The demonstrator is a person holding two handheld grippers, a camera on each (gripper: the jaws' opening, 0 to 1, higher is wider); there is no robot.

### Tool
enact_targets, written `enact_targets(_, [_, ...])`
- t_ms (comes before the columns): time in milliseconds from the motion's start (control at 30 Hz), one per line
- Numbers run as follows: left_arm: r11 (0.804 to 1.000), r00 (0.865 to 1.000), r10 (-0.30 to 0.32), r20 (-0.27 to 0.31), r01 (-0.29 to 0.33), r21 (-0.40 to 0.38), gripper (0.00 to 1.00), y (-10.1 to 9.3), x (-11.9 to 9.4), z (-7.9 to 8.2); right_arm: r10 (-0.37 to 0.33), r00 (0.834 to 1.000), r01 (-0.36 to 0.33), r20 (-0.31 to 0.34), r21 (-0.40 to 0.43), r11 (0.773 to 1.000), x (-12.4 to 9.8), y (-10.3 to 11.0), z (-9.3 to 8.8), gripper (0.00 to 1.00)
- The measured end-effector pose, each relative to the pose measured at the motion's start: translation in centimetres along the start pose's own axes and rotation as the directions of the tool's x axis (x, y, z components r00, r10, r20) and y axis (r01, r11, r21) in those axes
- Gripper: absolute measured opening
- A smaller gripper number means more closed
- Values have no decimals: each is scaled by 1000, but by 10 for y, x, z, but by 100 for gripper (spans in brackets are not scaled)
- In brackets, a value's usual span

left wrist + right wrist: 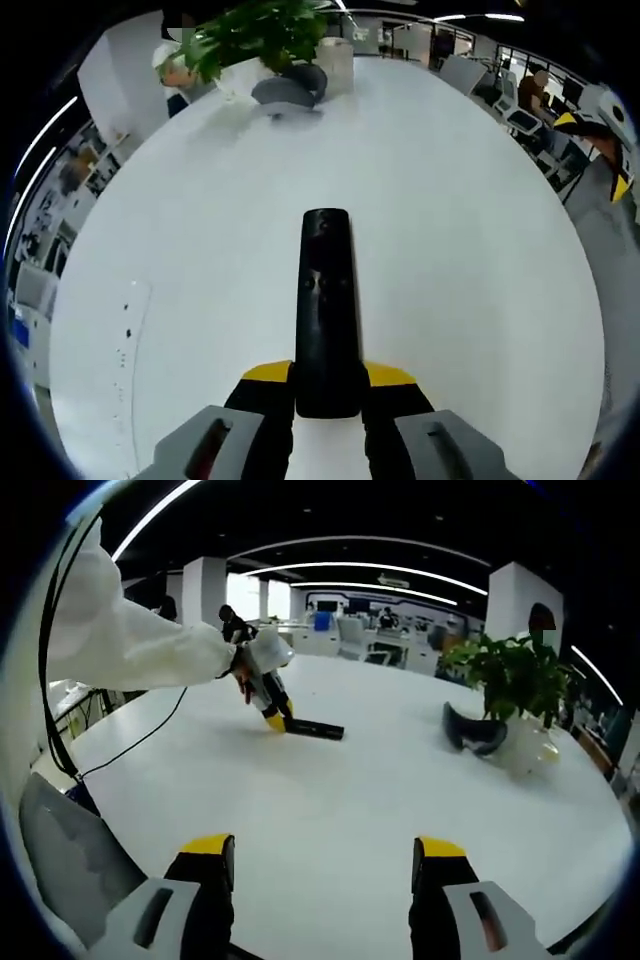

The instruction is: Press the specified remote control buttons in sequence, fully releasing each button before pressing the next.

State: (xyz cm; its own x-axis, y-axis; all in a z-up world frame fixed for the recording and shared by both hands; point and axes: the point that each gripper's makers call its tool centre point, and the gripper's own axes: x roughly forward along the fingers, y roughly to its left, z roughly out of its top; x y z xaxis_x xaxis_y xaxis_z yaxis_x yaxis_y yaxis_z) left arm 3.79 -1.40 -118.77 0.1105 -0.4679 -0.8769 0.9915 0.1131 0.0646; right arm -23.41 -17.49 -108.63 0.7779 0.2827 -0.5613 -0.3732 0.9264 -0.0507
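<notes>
While it lies flat on the white table [470, 260], the black remote control [326, 310] points its long axis straight away from the left gripper [327, 385], toward the far side of the table where a potted plant [255, 35] stands. Its near end sits between the two yellow-tipped jaws of the left gripper, and the jaws are closed against its two sides, so this gripper is grasping the remote. In the right gripper view the same remote control [316, 729] is seen from the side, well apart from the camera, with its long axis running across the picture. There the left gripper [276, 720] comes down at a slant onto the left end of the remote, and a hand [243, 675] in a white sleeve [120, 640] holds it.

The right gripper [325, 865] is released: its jaws stand wide apart above the bare table and touch nothing.

The remote is slim, long and glossy black, with rounded ends. On its upper face I can see a round part near the far end and a few small dark buttons [325, 285] below it, but they are too small to read.

Near the plant a dark curved object [290, 90] lies on the table; I cannot tell what it is.
</notes>
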Motion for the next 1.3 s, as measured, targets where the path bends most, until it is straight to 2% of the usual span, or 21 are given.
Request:
enact_targets(67, [999,1000,20,20,-21,36,25,0,-1,1,2,1000,-2,0,-3,1000,0,1,0,71])
enact_targets(233, [997,997,73,24,-73,21,28,-1,-2,1,7,1000,-7,12,-9,1000,-1,2,2,71])
enact_targets(300, [992,992,122,26,-121,-31,30,4,-4,-1,6,1000,-5,15,-6,1000,-1,2,3,72])
enact_targets(367, [987,988,145,50,-141,-81,32,3,-5,-1,5,1000,-4,16,-4,1000,-2,1,3,73])
enact_targets(433, [969,975,189,117,-166,-183,41,2,-3,4,4,1000,-4,24,-5,1000,-2,1,4,73])
enact_targets(467, [960,975,195,110,-166,-224,44,0,-2,1,6,1000,-6,23,-6,1000,-2,2,4,73])
enact_targets(533, [946,964,251,91,-224,-235,46,2,-7,-1,7,1000,-7,23,-11,1000,-3,3,4,73])
enact_targets(633, [933,953,289,94,-258,-251,51,0,-8,-2,7,999,-7,36,-10,1000,-4,2,7,74])
enact_targets(767, [922,962,252,101,-208,-326,68,-22,-8,-5,5,999,-5,49,-1,1000,-5,1,9,74])
enact_targets(800, [921,959,260,116,-210,-328,69,-25,-10,-3,5,999,-5,52,0,1000,-5,1,9,74])
enact_targets(900, [916,952,286,112,-237,-324,69,-35,-18,-7,1,998,-1,60,-4,1000,-6,1,11,74])
enact_targets(967, [908,949,284,134,-222,-355,72,-45,-22,-5,-1,998,1,64,-5,1000,-7,1,12,74])
enact_targets(1067, [901,950,282,133,-214,-377,77,-57,-26,-10,-2,998,2,67,-6,1000,-7,1,12,75])
enact_targets(1133, [881,943,306,134,-227,-415,79,-72,-35,-7,-2,998,2,70,-6,1000,-8,1,13,75])
enact_targets(1200, [858,937,306,168,-195,-474,83,-89,-40,1,-3,997,3,77,-7,1000,-9,2,13,75])
enact_targets(1233, [850,924,326,199,-194,-490,85,-93,-43,5,-4,997,4,83,-7,1000,-9,2,14,74])
enact_targets(1300, [856,916,338,215,-205,-475,87,-101,-48,5,-5,996,5,88,-4,1000,-10,1,15,74])
